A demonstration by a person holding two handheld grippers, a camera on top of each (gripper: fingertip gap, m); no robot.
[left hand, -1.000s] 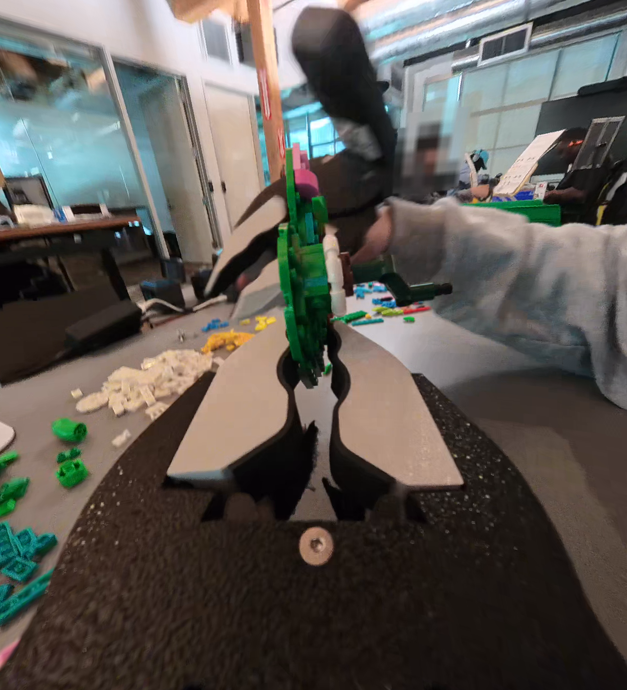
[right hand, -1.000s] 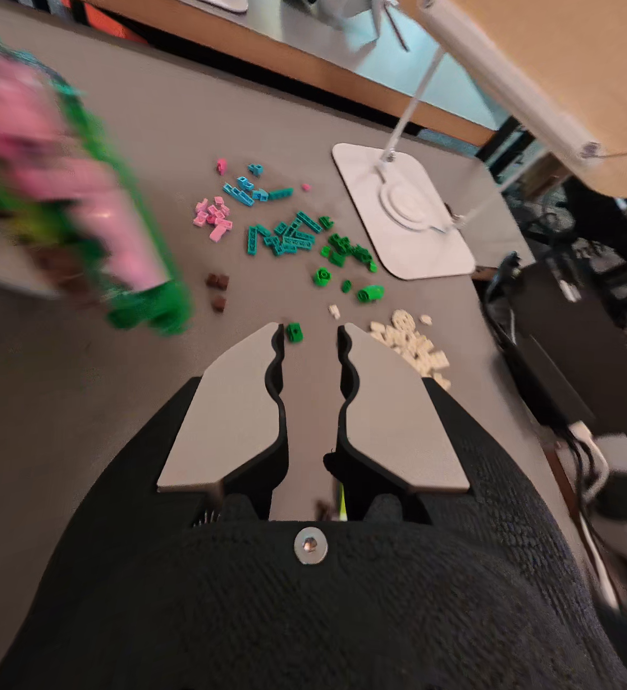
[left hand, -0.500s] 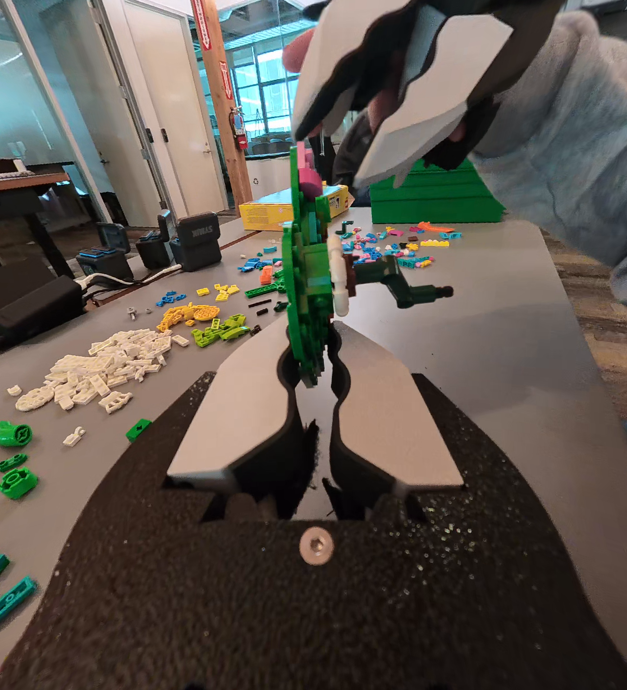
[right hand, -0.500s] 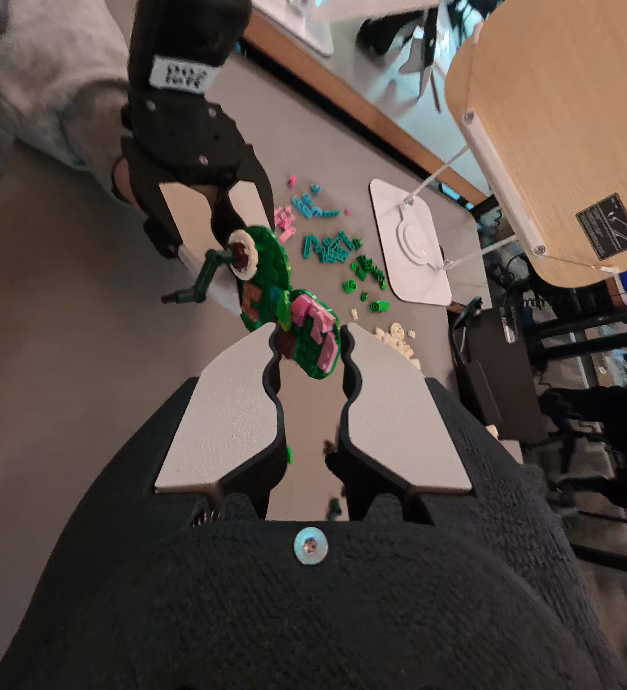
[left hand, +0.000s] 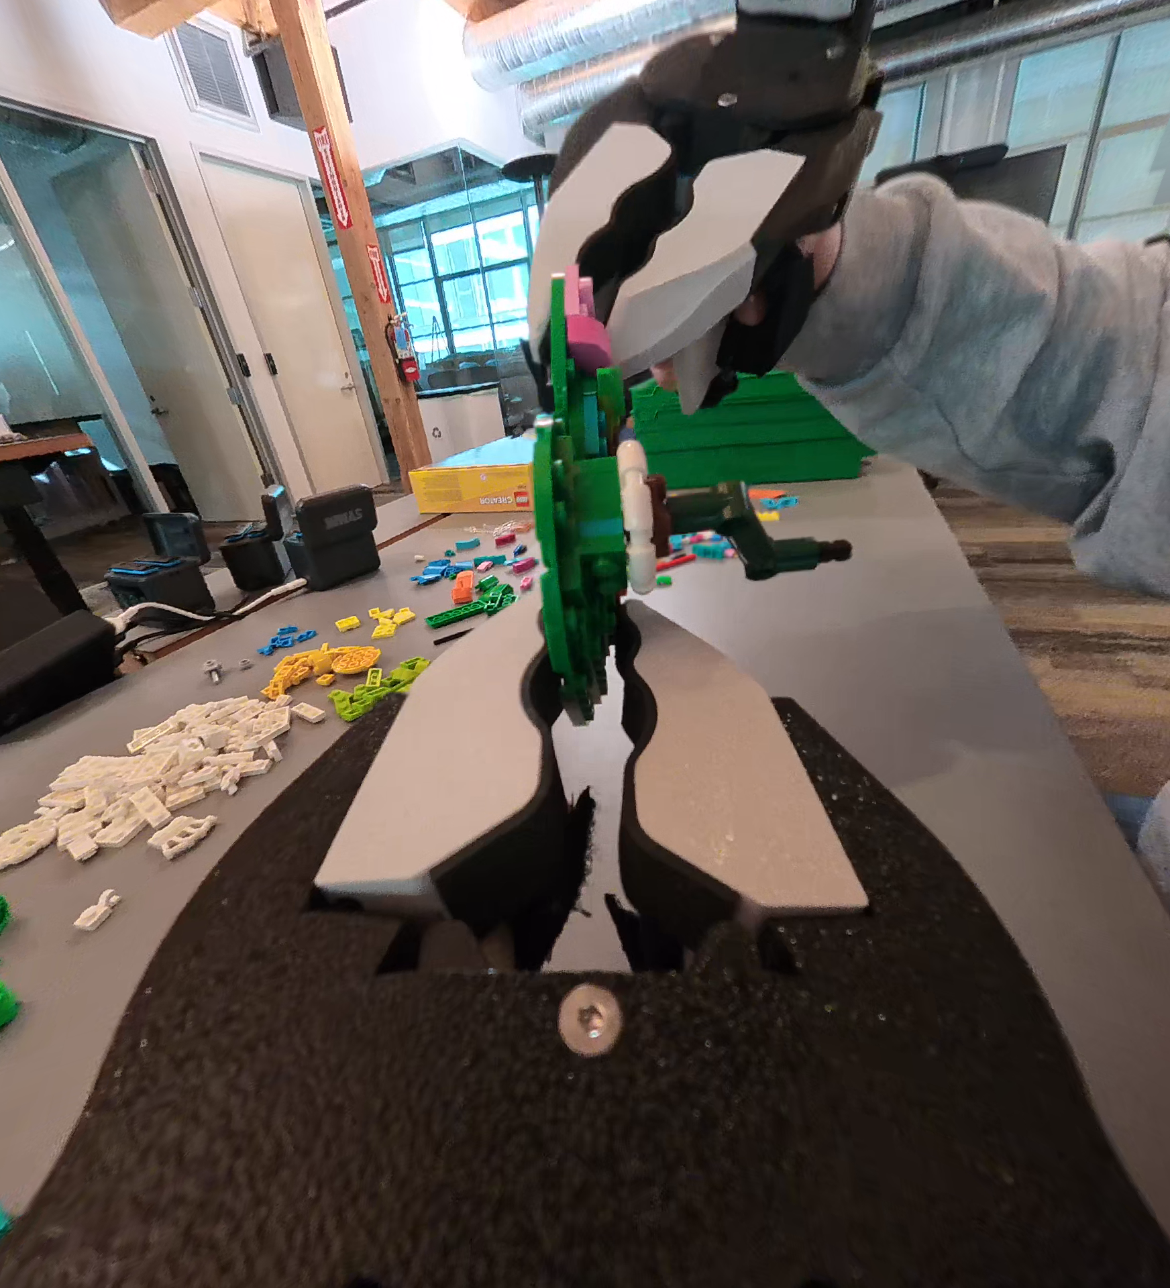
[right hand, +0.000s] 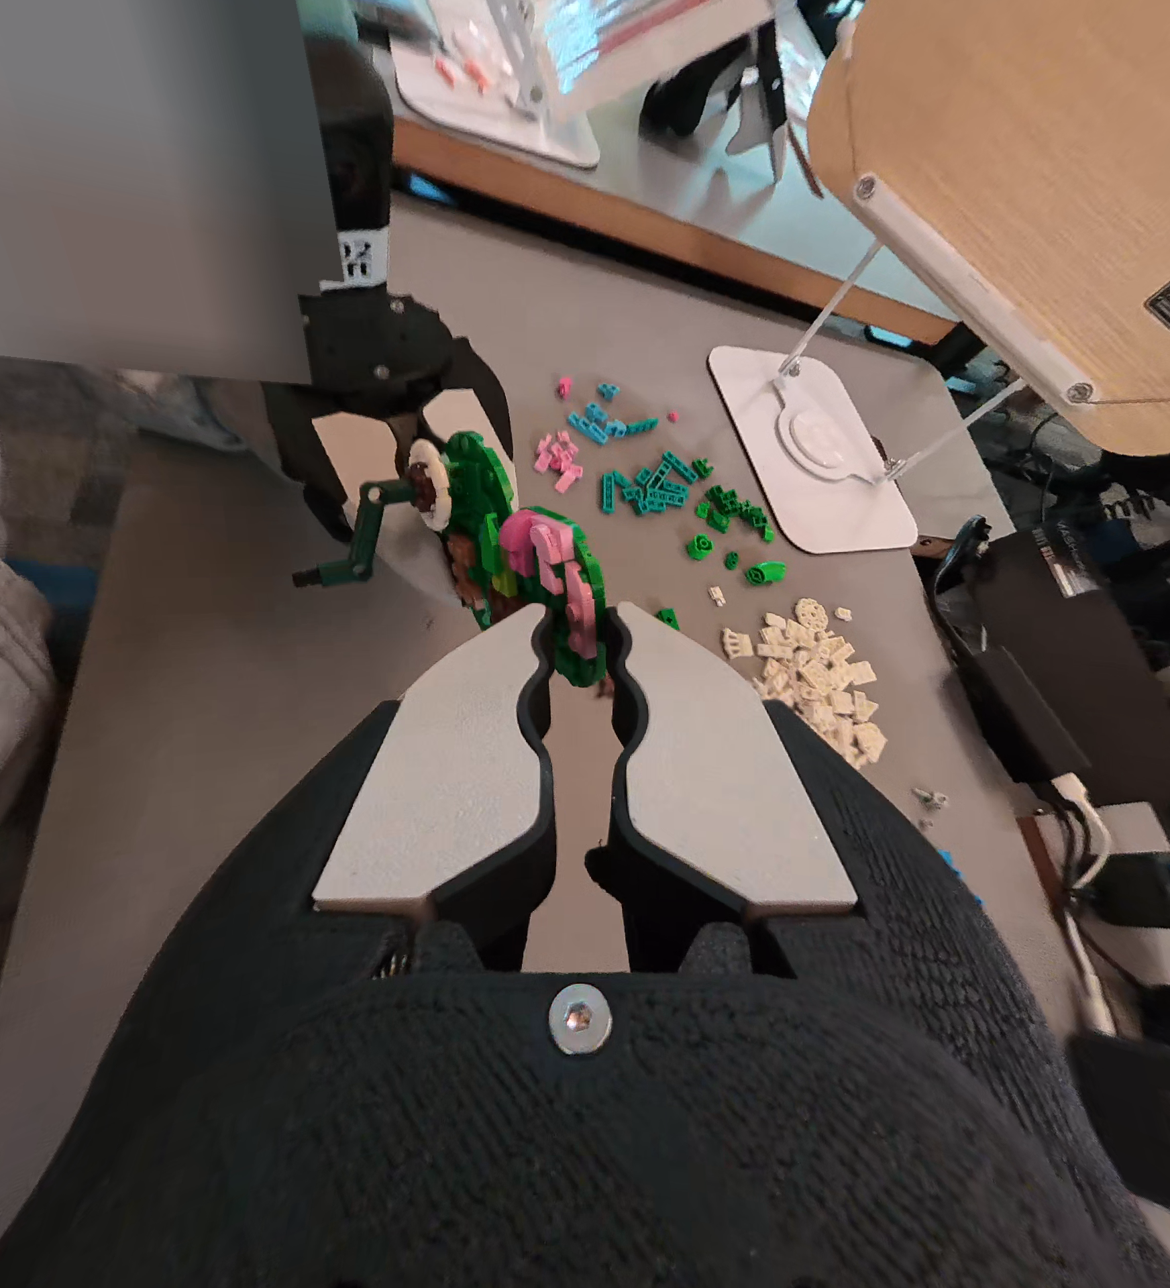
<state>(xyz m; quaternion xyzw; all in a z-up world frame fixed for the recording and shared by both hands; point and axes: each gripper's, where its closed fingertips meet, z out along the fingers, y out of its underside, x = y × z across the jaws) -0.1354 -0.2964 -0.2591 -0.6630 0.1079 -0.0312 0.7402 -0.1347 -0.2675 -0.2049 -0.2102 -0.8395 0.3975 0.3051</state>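
Note:
My left gripper (left hand: pixel 586 655) is shut on the lower edge of a green brick model (left hand: pixel 579 530), a round disc held upright above the grey table (left hand: pixel 812 662). A white ring and a dark green crank (left hand: pixel 763 547) stick out of its right side. My right gripper (left hand: pixel 589 334) comes from above and is shut on the model's top edge, where the pink pieces sit. In the right wrist view my right gripper (right hand: pixel 579 627) pinches the pink and green rim of the model (right hand: pixel 547 557), and the left gripper (right hand: pixel 429 516) holds the far edge beside the crank (right hand: pixel 366 530).
Loose bricks lie sorted on the table: a white pile (left hand: pixel 150 773), yellow pieces (left hand: pixel 321 662), teal pieces (right hand: pixel 652 481), green pieces (right hand: pixel 735 509). A yellow box (left hand: pixel 478 481) and a green stack (left hand: pixel 742 432) stand at the back. A white lamp base (right hand: pixel 819 446) stands at the table's edge. My right fingertips sit around 7 centimeters from my left ones.
My right gripper came over the model, took its pink top edge between open fingers, then shut on it. My left gripper kept its hold on the lower edge.

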